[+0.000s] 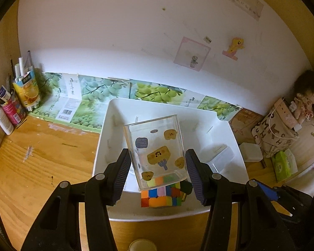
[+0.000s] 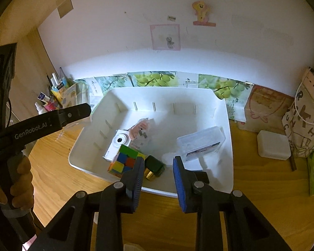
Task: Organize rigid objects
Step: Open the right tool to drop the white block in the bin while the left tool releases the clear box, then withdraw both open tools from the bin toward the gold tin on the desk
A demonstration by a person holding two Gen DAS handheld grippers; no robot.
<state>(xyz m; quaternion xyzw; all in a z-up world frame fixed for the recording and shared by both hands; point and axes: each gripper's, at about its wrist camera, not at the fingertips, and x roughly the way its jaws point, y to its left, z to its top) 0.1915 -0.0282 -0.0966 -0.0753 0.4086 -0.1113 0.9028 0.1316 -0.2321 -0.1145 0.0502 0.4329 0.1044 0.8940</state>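
The left gripper (image 1: pixel 158 170) has its jaws clamped on a clear cup (image 1: pixel 155 152) printed with yellow cartoon stickers, one pad on each side wall; the cup tilts with its mouth toward 11 o'clock and hangs over the white bin (image 1: pixel 106 129); through and below its base shows a cube (image 1: pixel 161 196) of coloured squares, lying in the bin at the near wall, with a dark box (image 1: pixel 187 187) just beside it at 3 o'clock

The right gripper (image 2: pixel 158 177) hovers over the bin's (image 2: pixel 224 113) near rim with its jaws drawn in to their narrowest and nothing between the pads; a gap shows between them all the same; in that view the cube (image 2: pixel 124 161) sits at 9 o'clock of the left pad, the dark box (image 2: pixel 155 166) lies just beyond the gap, a white camera (image 2: pixel 117 144) lies at 12 o'clock of the cube and touching it, a pink packet (image 2: pixel 141 132) rests beside the camera, and a clear case (image 2: pixel 201 143) stands tilted at 2 o'clock inside the bin; a hand (image 2: pixel 18 179) holds the left gripper's handle at 9 o'clock

The bin stands on a wooden surface (image 2: pixel 251 184); a white lidded tub (image 2: pixel 274 145) sits outside the bin at 3 o'clock, apart from it
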